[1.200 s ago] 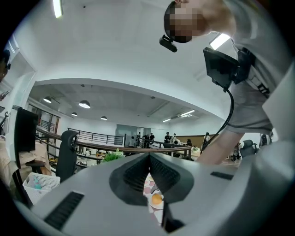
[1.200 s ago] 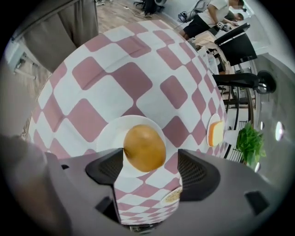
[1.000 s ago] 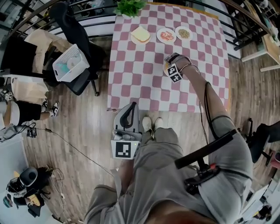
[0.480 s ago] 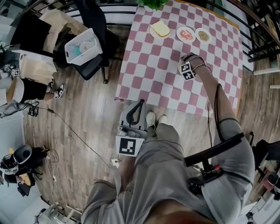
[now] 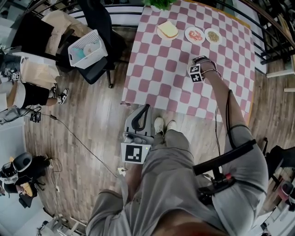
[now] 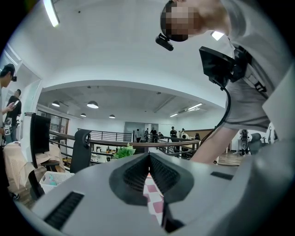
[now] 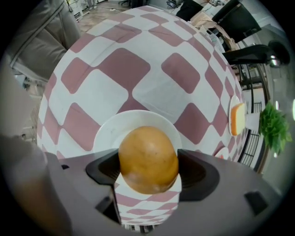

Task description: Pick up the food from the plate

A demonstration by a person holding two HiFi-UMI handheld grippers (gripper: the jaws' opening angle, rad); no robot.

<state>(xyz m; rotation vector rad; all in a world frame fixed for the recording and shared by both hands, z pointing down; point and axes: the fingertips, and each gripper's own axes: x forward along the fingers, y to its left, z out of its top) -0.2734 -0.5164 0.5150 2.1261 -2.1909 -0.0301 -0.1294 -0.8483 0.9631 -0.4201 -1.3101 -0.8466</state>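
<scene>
A round golden-brown bun point(image 7: 148, 159) sits between the jaws of my right gripper point(image 7: 148, 168), which is shut on it. Just beyond and below the bun lies a small white plate point(image 7: 110, 131) on the pink-and-white checked tablecloth point(image 7: 115, 69). In the head view the right gripper point(image 5: 197, 64) is over the right half of the table point(image 5: 156, 69), and it hides the bun and plate. My left gripper point(image 5: 144, 113) hangs low beside the person's leg, off the table. Its jaws are pressed together around nothing point(image 6: 148, 173).
At the table's far edge stand a plate with a toast slice point(image 5: 168, 30), a plate with red food point(image 5: 195, 35), a small dish of grains point(image 5: 213, 36) and a green plant point(image 5: 161, 3). A dark chair holding a white basket point(image 5: 87, 48) stands left of the table.
The head view has swung so the table sits further right and up. The right gripper stays over the same part of the table. The left gripper has not moved.
</scene>
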